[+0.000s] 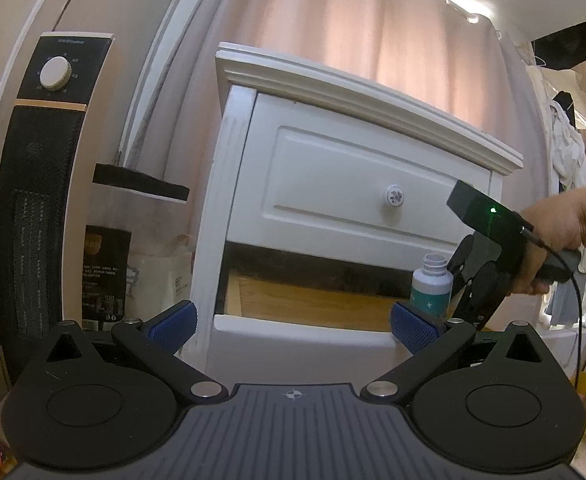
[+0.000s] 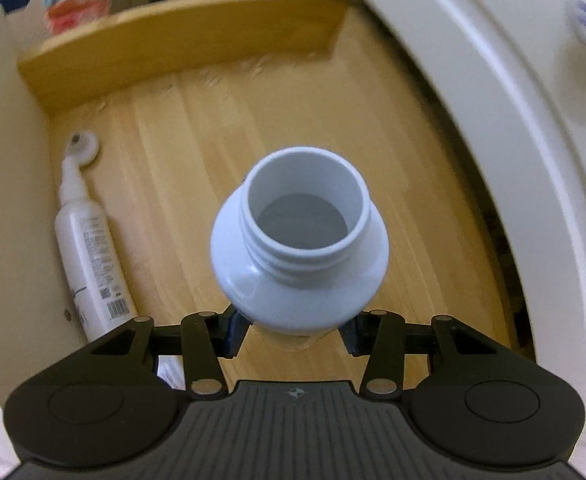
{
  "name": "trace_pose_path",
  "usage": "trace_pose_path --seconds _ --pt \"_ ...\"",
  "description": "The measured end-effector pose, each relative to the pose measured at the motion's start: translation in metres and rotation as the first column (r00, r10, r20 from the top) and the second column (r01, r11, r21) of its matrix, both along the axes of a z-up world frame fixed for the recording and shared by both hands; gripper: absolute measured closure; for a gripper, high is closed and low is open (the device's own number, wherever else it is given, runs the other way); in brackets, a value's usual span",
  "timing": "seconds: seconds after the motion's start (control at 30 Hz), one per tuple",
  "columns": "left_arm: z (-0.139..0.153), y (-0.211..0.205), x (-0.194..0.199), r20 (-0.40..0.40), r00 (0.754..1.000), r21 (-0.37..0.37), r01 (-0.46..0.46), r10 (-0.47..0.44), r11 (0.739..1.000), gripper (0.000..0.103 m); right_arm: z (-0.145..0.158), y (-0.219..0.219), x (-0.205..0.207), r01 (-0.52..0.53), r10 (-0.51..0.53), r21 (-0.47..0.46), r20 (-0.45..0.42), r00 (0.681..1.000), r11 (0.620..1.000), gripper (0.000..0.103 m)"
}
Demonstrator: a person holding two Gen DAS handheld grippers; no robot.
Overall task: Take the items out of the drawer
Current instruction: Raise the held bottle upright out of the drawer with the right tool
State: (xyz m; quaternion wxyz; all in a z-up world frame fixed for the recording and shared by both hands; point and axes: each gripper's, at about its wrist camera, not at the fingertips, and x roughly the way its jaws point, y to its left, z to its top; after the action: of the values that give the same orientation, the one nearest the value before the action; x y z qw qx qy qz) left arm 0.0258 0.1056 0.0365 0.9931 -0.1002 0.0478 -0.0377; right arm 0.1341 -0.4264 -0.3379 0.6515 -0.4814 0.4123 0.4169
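We held the right gripper [image 2: 293, 330] closed on a white bottle [image 2: 299, 240], its two fingers pressed against the lower sides of the body while the open, capless mouth faced up toward the camera. The bottle hung upright above the wooden floor of the open drawer [image 2: 253, 120], clear of the boards, roughly over the middle of the drawer. From the left wrist view the same bottle [image 1: 432, 284] showed a teal label and stood above the drawer's right end, with the right gripper [image 1: 467, 280] and the hand [image 1: 553, 240] that held it just to the right of it. A white tube [image 2: 87, 248] with a roller tip lay flat on the drawer floor, along the drawer's left wall and touching it, well apart from the bottle. We held the left gripper [image 1: 293, 322] open, its blue fingers [image 1: 175, 326] spread wide with nothing between them, in front of the drawer's white front edge [image 1: 301, 330] and apart from it. The drawer was the lower one of a white nightstand [image 1: 333, 140]; the upper drawer above it was shut and carried a round patterned knob [image 1: 395, 195]. Left of the nightstand stood a black tower heater [image 1: 37, 200] with a white dial, and behind the nightstand hung a pink curtain [image 1: 353, 20]. Right of the nightstand, clothes [image 1: 573, 152] hung in a heap.
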Motion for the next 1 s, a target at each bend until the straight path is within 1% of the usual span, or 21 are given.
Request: trace_pose_path --seconds 0.07,0.13,0.23,0.27,0.37,0.5,0.57,0.63,0.67,0.7,0.83,0.93,1.0 --pt "-0.001 0.001 -0.001 0.007 1.0 -0.017 -0.001 0.002 1.0 0.0 -0.007 0.013 0.004 -0.013 0.012 -0.019 -0.022 1.0 1.0 0.057" --pt "0.0 0.003 -0.003 0.013 1.0 -0.032 0.007 -0.006 0.999 0.0 -0.008 0.021 0.008 -0.021 0.02 -0.015 -0.035 0.999 1.0 0.057" --pt "-0.001 0.003 -0.005 0.017 1.0 -0.016 -0.005 0.006 1.0 0.0 -0.011 0.037 0.009 -0.049 0.048 -0.016 -0.044 0.998 0.999 0.057" --pt "-0.002 0.005 -0.006 0.014 1.0 -0.012 -0.01 0.01 1.0 0.0 -0.012 0.041 0.009 -0.06 0.06 -0.009 -0.032 0.998 0.998 0.058" --pt "-0.002 0.012 -0.007 0.011 1.0 -0.022 -0.028 0.029 0.999 0.0 -0.012 0.044 0.011 -0.065 0.065 0.021 -0.025 0.998 0.998 0.058" --pt "-0.003 0.019 -0.004 0.001 0.999 -0.04 -0.045 0.045 0.998 0.0 -0.016 0.037 0.013 -0.044 0.046 0.033 -0.058 0.997 0.998 0.057" --pt "-0.004 0.021 -0.002 -0.005 0.999 -0.046 -0.04 0.04 0.998 0.0 -0.023 0.045 0.01 -0.044 0.045 0.019 -0.052 0.998 0.999 0.054" --pt "-0.005 0.02 -0.003 -0.001 0.999 -0.049 -0.039 0.039 0.998 0.0 -0.025 0.05 0.009 -0.055 0.055 0.004 -0.033 0.998 0.999 0.048" --pt "-0.006 0.02 -0.003 0.0 0.999 -0.05 -0.039 0.039 0.998 0.0 -0.025 0.052 0.008 -0.058 0.058 0.003 -0.028 0.998 0.998 0.043" --pt "-0.006 0.02 -0.003 0.0 0.999 -0.052 -0.037 0.038 0.998 0.0 -0.023 0.055 0.007 -0.062 0.062 0.003 -0.024 0.998 0.998 0.042" --pt "-0.006 0.02 -0.006 0.005 0.999 -0.045 -0.04 0.041 0.998 0.0 -0.017 0.065 0.007 -0.089 0.089 -0.02 -0.01 0.996 0.996 0.042" --pt "-0.006 0.022 -0.007 0.007 0.999 -0.046 -0.044 0.045 0.998 0.0 -0.017 0.072 0.013 -0.084 0.084 -0.039 -0.017 0.996 0.996 0.042" --pt "-0.005 0.023 -0.007 0.005 0.999 -0.053 -0.042 0.042 0.998 0.0 -0.022 0.076 0.019 -0.075 0.073 -0.053 -0.032 0.997 0.996 0.045"
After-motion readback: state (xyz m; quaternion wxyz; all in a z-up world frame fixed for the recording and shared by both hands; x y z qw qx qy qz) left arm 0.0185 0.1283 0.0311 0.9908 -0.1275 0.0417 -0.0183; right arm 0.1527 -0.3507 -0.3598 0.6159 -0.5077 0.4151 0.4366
